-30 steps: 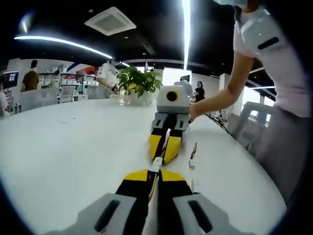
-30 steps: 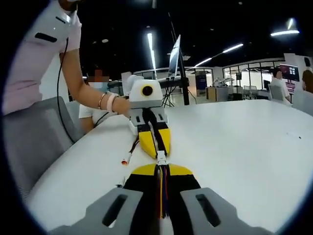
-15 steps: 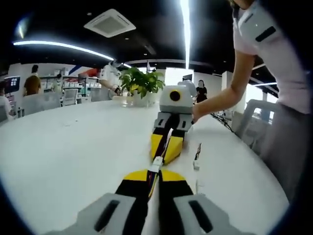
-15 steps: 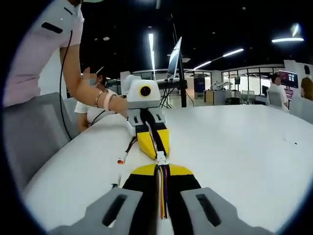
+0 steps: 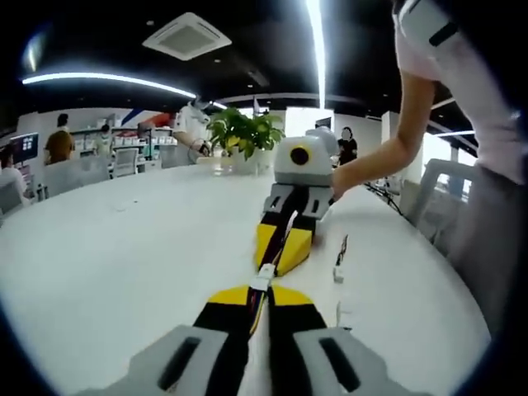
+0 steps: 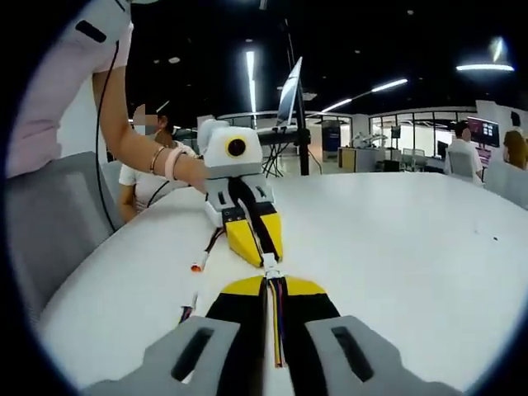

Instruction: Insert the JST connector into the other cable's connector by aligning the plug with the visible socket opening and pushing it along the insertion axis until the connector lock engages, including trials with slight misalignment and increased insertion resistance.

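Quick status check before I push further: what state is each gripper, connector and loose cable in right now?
Left gripper: shut on its cable.
Right gripper: shut on multicoloured cable.
White connectors: meeting tip to tip between the grippers; lock engagement cannot be told.
Spare cable: lying loose on white table, untouched.
Spare orange-tipped cable: lying loose on the table.

Both cameras sit low over the white table (image 5: 115, 264), each looking forward along its own jaws, and they face one another head-on at close range. The left gripper view looks toward the right gripper (image 5: 280, 252), with the person standing at the table's edge on its right side. The right gripper view looks back at the left gripper (image 6: 250, 242). Both take in the strip of tabletop between them.
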Demonstrator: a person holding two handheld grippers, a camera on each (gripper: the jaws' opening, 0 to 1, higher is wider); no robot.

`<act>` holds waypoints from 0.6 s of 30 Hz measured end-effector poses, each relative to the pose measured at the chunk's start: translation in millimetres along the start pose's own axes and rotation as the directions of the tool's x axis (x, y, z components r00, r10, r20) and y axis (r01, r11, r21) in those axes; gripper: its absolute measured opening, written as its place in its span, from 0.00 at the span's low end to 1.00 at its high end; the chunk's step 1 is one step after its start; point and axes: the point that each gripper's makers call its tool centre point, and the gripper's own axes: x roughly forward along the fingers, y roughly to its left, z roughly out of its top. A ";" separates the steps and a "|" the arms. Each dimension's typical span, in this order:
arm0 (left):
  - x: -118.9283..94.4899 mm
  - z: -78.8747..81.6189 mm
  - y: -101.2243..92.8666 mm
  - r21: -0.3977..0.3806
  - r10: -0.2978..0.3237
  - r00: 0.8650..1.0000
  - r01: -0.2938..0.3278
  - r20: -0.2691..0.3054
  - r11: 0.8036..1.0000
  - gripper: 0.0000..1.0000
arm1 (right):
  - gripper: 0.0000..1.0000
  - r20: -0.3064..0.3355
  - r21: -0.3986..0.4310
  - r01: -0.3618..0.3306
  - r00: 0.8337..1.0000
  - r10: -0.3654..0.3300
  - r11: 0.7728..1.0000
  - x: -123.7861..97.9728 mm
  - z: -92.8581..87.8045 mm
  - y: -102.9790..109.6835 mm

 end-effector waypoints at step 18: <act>-8.3 5.0 0.8 -0.059 0.058 0.998 -0.058 -0.006 0.997 0.12 | 0.16 0.029 0.067 0.031 0.999 -0.033 0.997 1.6 9.5 -2.7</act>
